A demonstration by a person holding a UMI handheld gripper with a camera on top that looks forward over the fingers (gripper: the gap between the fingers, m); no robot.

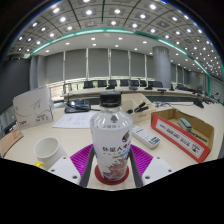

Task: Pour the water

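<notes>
— Bottle (111,140) first: where is it?

— Right between my two fingers, upright, with its white cap (110,101) on top. It is a clear plastic water bottle with a white label that carries red printing and Chinese characters. Its base sits low between my magenta pads (82,158).

— So your gripper (111,170) has hold of it?

— My fingers stand about it, one at each side, and the pads look to be against its lower part. Whether both truly press on it, I cannot tell; the bottle's body hides the contact lines.

— What else is on the table (80,130)?

— A white paper cup (47,152) stands just beside my left finger, mouth up, apart from the bottle. Beyond my right finger lies an open cardboard box (183,127) with red printing on its side, and near it a small flat device with buttons (150,139), like a remote. Behind the bottle some white papers (72,120) lie flat, and a white board (30,105) leans well off to the left.

— And farther back?

— A long row of dark office chairs (120,86) along the conference table, grey walls, and a ceiling with many round lights (95,20).
</notes>
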